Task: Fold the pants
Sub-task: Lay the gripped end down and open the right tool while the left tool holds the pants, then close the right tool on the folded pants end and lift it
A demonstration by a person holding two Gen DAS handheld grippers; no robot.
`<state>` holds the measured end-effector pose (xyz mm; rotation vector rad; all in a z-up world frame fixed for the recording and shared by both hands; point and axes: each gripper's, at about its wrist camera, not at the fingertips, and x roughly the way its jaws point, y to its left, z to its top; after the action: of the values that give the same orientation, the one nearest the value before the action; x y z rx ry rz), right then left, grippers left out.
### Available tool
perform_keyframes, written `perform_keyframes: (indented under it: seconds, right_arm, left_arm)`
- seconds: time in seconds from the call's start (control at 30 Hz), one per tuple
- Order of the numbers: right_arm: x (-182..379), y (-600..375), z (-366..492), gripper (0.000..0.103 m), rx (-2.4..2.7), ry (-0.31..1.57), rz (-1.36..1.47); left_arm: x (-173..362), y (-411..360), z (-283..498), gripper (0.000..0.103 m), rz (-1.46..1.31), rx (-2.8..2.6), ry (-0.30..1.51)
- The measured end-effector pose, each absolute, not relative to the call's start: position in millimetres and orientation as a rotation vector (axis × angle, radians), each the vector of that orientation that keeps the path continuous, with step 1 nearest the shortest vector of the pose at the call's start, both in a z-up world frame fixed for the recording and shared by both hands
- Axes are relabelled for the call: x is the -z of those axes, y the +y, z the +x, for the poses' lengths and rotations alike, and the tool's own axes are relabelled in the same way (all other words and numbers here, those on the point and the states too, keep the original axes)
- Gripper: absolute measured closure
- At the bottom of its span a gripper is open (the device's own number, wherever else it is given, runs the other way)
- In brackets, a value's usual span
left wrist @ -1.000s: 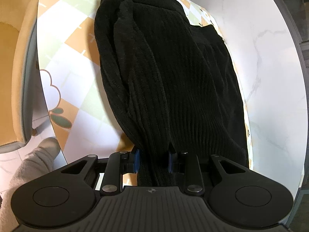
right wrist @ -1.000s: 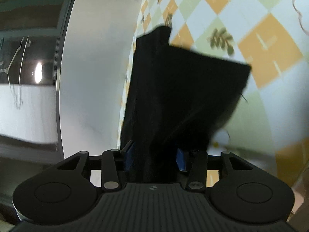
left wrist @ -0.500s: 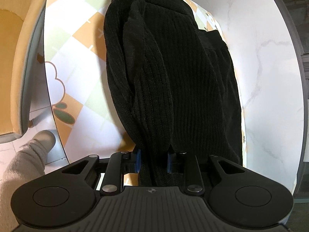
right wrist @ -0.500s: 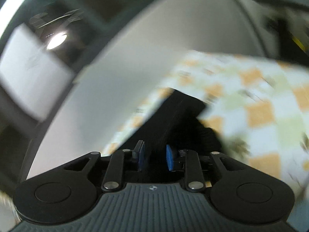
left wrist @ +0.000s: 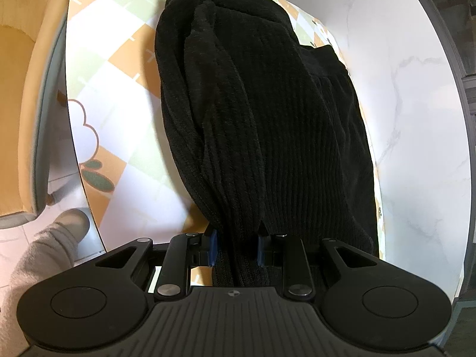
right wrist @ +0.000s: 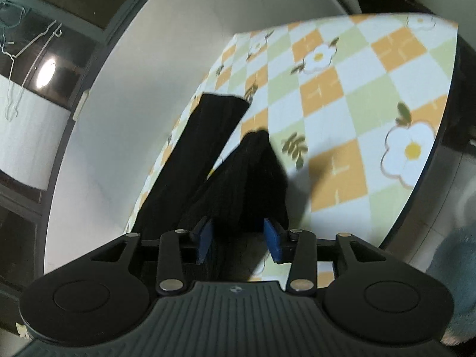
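We work over a table (left wrist: 416, 119) whose white marbled top is partly covered by a checked cloth (right wrist: 342, 95) of orange, green and white squares with flowers. On that cloth, along its border with the bare marble, lie the black ribbed pants (left wrist: 267, 113), the largest thing in front of us.

From the left gripper (left wrist: 235, 250) the pants run straight away along the fingers' line, their long axis toward the far edge of the cloth, where the fabric bunches into a thick fold. Its blue pads are closed to a narrow gap with a bundle of the ribbed fabric pinched between them at the near end.

The right gripper (right wrist: 238, 238) has its pads spread wider, and a raised peak of black fabric stands between them; we judge it gripped, though loosely, and one flat band of the pants stretches away toward the far left of the cloth in that view.

Both hands hold an end, so we judge the coming move turns on carrying fabric along that long axis; the left sits squarely on it.
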<state>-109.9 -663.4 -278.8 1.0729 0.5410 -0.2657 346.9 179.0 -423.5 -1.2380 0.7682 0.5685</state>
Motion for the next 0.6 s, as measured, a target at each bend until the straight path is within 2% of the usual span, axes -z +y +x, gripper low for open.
perform_keyframes:
  seconds: [0.1,0.17,0.2,0.23,0.3,0.5,0.6]
  right_arm:
    - [286.3,-661.7,-99.8,0.061,0.236,0.529,1.079]
    - [294.8,-663.2,-88.4,0.065,0.211,0.538,1.092]
    - [298.1,-664.3,-80.9,0.072,0.204,0.556,1.102]
    - [298.2,-665.7,-74.9,0.091,0.203,0.573,1.107]
    - [279.7,-667.9,-62.6,0.093,0.208,0.562,1.050]
    - [177.8,-660.8,-53.2,0.094,0.055,0.307,0.843]
    - [167.1,-663.8,-57.4,0.094,0.043,0.284,0.861]
  left_arm:
    - [422.4,177.6,348.8,0.076,-1.224,-0.571,0.772]
    - [422.1,176.9,349.7,0.076,-1.223,-0.574,0.772]
    - [422.5,177.1,349.5,0.076,-1.226,-0.574,0.770]
    - [422.8,177.9,349.7,0.076,-1.228,-0.570,0.772]
    - [421.9,181.1,351.4,0.078,-1.246,-0.573,0.792]
    - [400.7,182.4,338.7,0.081,-1.285,-0.542,0.730]
    - [388.1,182.6,325.9,0.081,-1.314,-0.512,0.700]
